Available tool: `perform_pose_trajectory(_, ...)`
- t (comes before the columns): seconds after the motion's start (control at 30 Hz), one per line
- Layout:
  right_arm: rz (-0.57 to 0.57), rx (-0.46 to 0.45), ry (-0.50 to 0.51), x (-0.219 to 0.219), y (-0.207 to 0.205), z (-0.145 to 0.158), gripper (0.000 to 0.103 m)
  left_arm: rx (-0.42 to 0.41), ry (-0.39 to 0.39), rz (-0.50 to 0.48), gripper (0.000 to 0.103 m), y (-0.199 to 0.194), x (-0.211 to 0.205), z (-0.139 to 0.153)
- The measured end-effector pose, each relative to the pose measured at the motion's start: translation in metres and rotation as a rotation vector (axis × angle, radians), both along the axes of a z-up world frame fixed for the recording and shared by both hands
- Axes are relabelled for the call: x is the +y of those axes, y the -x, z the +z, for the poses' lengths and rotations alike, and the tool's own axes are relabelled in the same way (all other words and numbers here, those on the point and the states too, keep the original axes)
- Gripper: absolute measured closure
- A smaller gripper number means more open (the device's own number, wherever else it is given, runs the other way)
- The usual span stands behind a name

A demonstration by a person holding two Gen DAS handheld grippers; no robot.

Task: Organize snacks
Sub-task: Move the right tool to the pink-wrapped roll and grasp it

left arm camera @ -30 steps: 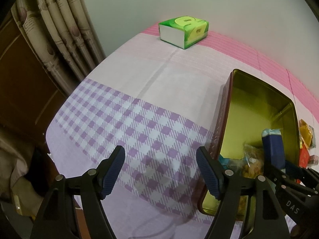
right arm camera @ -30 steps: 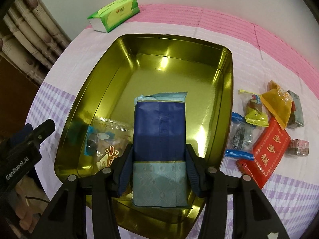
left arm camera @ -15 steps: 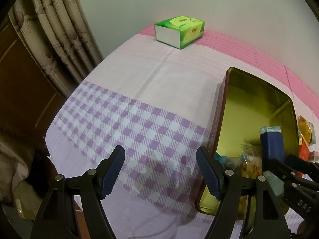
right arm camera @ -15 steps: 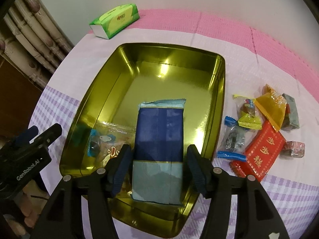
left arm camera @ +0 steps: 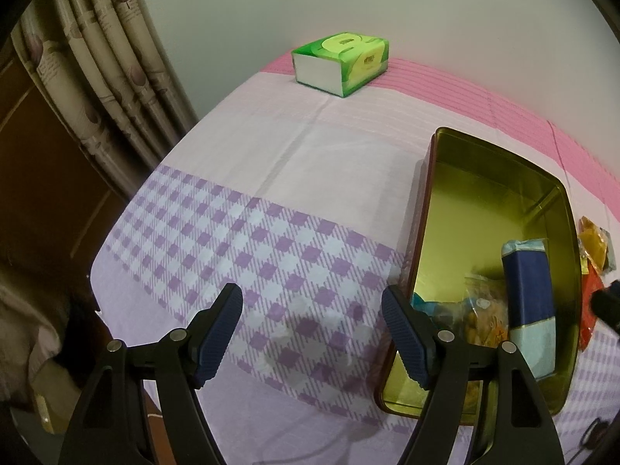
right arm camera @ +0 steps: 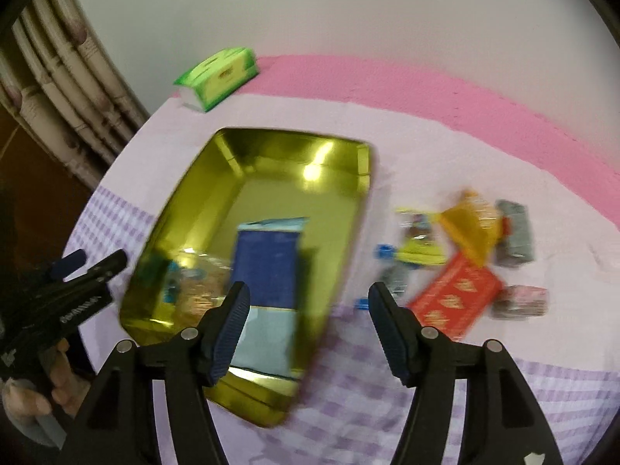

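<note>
Checked purple cloth covers the table (left arm camera: 294, 162). Our right gripper (right arm camera: 306, 323) hangs with jaws spread and empty; the blue packet (right arm camera: 267, 267) lies lengthwise in the gold tin (right arm camera: 271, 170), loose snacks (right arm camera: 457, 255) to its right. Left gripper (left arm camera: 310, 335), also spread, idles farther off.

Soft indoor light, one view sharp, the other smeared.

The left wrist view is crisp, with faint shadows on the checked cloth (left arm camera: 271, 255). The right wrist view is motion-blurred throughout; glare spots shine on the gold tin (right arm camera: 310, 170) floor. Both views bow straight lines strongly and fall to black at the corners.
</note>
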State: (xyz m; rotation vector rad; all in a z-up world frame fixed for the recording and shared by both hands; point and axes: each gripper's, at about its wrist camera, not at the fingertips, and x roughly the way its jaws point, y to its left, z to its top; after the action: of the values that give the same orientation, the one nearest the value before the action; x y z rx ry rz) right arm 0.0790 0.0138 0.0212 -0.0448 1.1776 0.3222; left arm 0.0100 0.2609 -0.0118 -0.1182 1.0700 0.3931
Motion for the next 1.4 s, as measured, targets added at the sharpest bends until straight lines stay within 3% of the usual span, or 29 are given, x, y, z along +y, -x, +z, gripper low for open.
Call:
perform_pose_trajectory(0.33,-0.209,0.019,0.084,-0.111,-0.008,-0.019,0.041,0.006,0.000,-0.018,0.028,-0.001,-0.005,-0.001)
perform_pose_trajectory(0.47,-0.239,0.005,0.089,-0.137,-0.003,-0.033,0.032,-0.007,0.003,-0.043,0.028,-0.002,-0.010,0.001)
perform_pose_trajectory(1.03,-0.281,-0.069,0.044,-0.156,-0.012,-0.064,0.031,-0.054,-0.032,-0.191,0.028,-0.004,-0.064,0.021)
perform_pose_trajectory(1.13,-0.277,-0.077,0.039,-0.157,-0.011,-0.069,0.038,-0.056,-0.022,-0.223,0.028,-0.006,-0.077,0.026)
perform_pose_trajectory(1.23,-0.268,-0.076,0.020,-0.160,-0.012,-0.071,0.053,-0.055,-0.024,-0.263,0.028,-0.009,-0.095,0.030)
perform_pose_trajectory(1.4,-0.262,-0.108,0.012,-0.169,-0.010,-0.072,0.056,-0.046,-0.022,-0.345,0.028,-0.019,-0.133,0.033)
